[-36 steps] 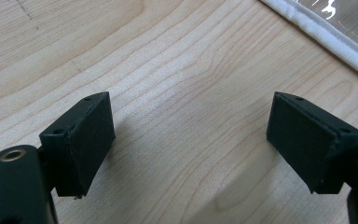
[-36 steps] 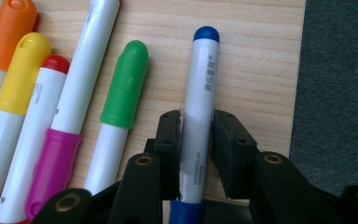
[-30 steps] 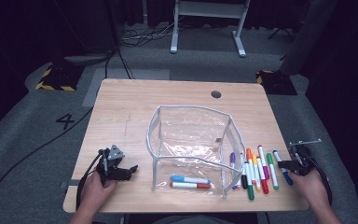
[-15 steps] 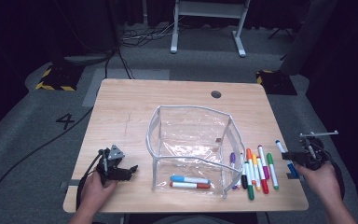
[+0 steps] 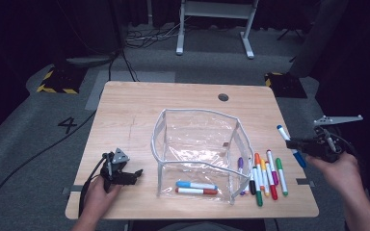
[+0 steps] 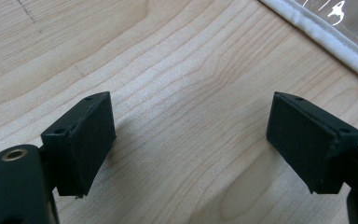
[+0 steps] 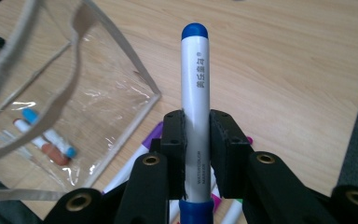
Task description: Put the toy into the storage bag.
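A pale wood-grain counter [image 5: 125,125] with rounded corners carries a clear plastic pouch [image 5: 197,144], soft-walled with white fabric piping, standing open; two markers lie inside. Beside it rests a row of slim cylindrical markers [image 5: 262,173]. The right claw [image 5: 302,143], raised off the counter's right edge, is clamped on a smooth white blue-capped marker [image 7: 195,93]. The left claw [image 6: 191,135] rests wide apart over bare wood, holding nothing.

Blue-capped marker [image 7: 195,107]: barrel printed "WATERCOLOR" lengthwise near its lower end, with a line of Chinese characters and an ® mark nearer the cap, too small to read. Floor [image 5: 38,139]: large numeral "4" [image 5: 68,125] left of the tabletop [image 5: 125,110].
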`<state>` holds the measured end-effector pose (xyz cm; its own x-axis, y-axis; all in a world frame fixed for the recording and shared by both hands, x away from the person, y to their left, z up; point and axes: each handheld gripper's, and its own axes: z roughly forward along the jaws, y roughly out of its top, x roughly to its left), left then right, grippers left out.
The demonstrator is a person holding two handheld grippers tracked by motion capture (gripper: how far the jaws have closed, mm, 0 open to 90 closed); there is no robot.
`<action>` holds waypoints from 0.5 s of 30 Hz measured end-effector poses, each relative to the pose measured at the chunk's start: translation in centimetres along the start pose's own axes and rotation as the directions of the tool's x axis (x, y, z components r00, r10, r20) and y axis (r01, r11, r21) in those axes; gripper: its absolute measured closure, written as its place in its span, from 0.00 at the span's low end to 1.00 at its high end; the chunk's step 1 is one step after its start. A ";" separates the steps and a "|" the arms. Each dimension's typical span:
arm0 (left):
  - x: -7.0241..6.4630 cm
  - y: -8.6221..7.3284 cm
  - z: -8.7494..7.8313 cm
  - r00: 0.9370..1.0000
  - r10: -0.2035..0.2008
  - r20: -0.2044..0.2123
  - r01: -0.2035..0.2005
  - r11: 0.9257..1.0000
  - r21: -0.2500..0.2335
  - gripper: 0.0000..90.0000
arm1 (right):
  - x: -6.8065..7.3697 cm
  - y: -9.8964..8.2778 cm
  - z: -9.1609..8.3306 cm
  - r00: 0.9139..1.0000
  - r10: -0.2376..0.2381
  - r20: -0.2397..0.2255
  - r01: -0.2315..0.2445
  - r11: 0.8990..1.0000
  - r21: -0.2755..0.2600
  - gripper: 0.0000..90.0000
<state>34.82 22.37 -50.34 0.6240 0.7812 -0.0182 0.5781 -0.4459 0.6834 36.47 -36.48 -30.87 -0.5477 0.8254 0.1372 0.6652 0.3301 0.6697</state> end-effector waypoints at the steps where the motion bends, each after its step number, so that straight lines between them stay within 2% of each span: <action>1: 0.0 0.0 0.0 1.000 -0.004 0.002 0.004 1.000 0.000 0.17 | 0.3 0.5 -0.2 1.000 -0.013 -0.008 0.013 1.000 -0.003 0.85; 5: 0.0 0.0 0.0 1.000 -0.002 0.001 0.002 1.000 0.000 0.17 | 2.0 2.3 -0.6 0.996 -0.086 -0.038 0.086 0.996 -0.014 0.85; 10: -0.1 -0.1 0.0 1.000 -0.010 -0.003 0.010 1.000 -0.003 0.17 | 4.3 4.6 -0.7 0.982 -0.167 -0.087 0.167 0.986 -0.012 0.85; 12: -0.1 -0.1 0.0 1.000 -0.011 -0.002 0.011 1.000 -0.003 0.17 | 5.5 5.5 -0.5 0.973 -0.210 -0.094 0.210 0.978 -0.012 0.85; 15: -0.1 -0.1 0.0 1.000 -0.009 -0.003 0.009 1.000 -0.003 0.17 | 7.0 6.7 -0.3 0.952 -0.282 -0.122 0.282 0.959 -0.019 0.85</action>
<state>34.72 22.31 -50.37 0.6171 0.7865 -0.0224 0.5823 -0.4373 0.6853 36.90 -28.59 -25.22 -0.7705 0.6367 0.0305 0.4741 0.5403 0.6952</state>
